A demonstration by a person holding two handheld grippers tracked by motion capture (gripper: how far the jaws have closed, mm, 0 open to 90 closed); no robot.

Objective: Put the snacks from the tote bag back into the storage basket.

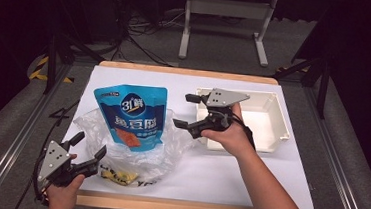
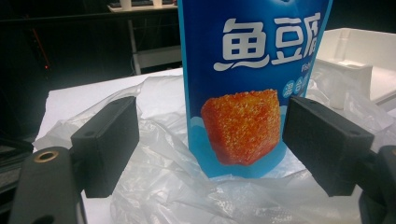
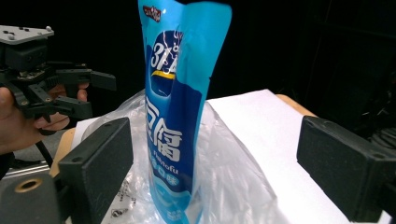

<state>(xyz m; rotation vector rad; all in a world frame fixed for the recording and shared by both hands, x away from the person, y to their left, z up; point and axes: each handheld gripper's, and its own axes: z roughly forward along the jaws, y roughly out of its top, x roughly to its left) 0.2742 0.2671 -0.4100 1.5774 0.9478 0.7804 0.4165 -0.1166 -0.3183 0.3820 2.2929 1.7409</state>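
Note:
A blue snack pouch with white characters and an orange cube picture stands upright inside a crumpled clear plastic bag on the white table. My left gripper is open at the table's front left, its jaws aimed at the pouch from a short way off. To the pouch's right my right gripper is open too, in front of the white tray, looking at the pouch edge-on. Neither gripper touches the pouch or the bag. The left gripper shows far off in the right gripper view.
A white rectangular tray sits at the table's right, behind my right hand. A yellow-and-black printed patch shows through the bag near the front edge. Beyond the table stand a grey metal frame and cables on the floor.

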